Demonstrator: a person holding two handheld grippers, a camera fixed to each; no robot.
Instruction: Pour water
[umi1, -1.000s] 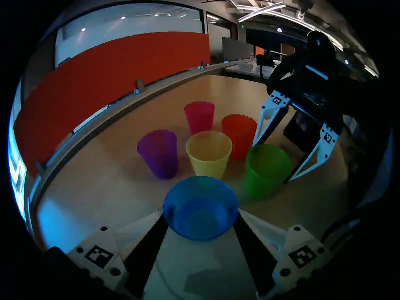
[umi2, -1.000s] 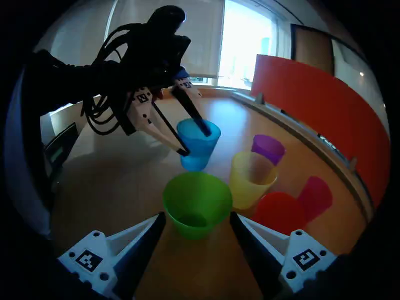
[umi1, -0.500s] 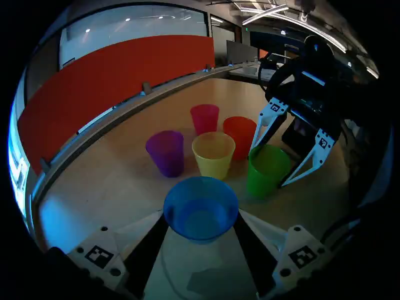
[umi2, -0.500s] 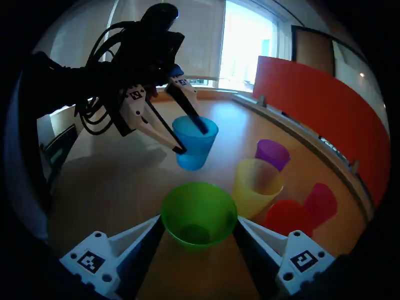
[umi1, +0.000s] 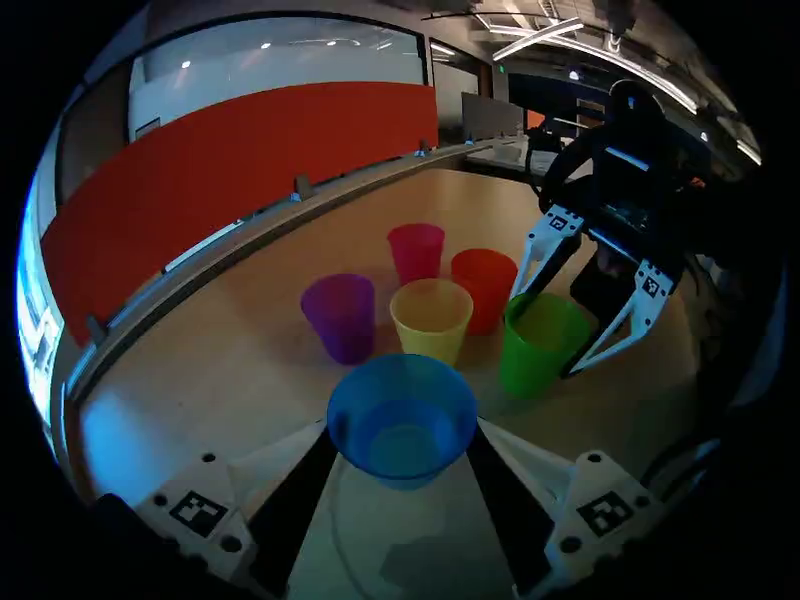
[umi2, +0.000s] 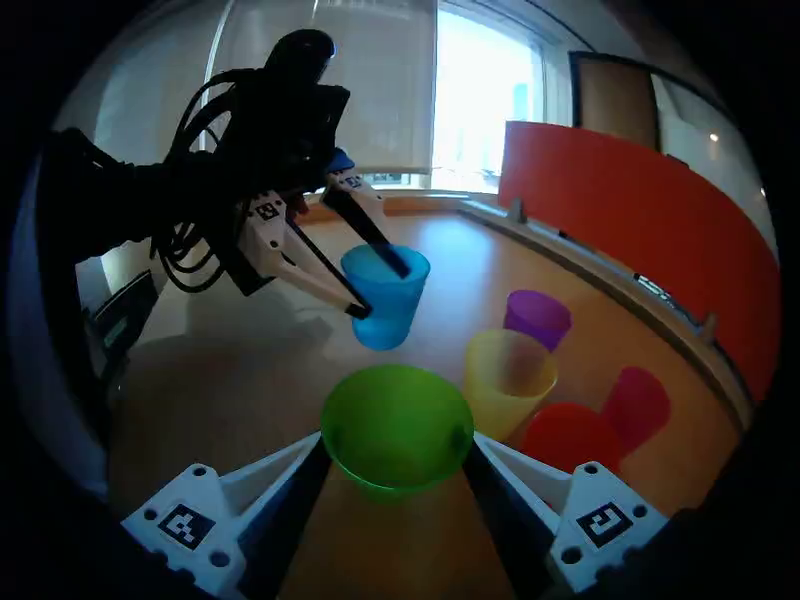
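Left gripper view first: a translucent blue plastic cup (umi1: 402, 400) was clamped rim-up between the two fingers of the left claw (umi1: 402, 438), which was closed snugly on its sides. Whether any water was in it couldn't really be told. Out front on the wooden bench (umi1: 230, 370), a purple plastic cup (umi1: 342, 318), a yellow plastic cup (umi1: 432, 320), a pink plastic cup (umi1: 417, 250) and a red plastic cup (umi1: 486, 288) were bunched close together. Just beside that bunch, a green plastic cup (umi1: 530, 360) was gripped by the right claw (umi1: 540, 336), with a finger pressed on each side.

Right gripper view: the green cup was seen held upright between the near fingers, with the yellow cup just beside it. Farther off, the blue cup was pinched in the left claw, apart from the cluster. A red partition panel (umi2: 640, 210) was seen running along the bench's edge.
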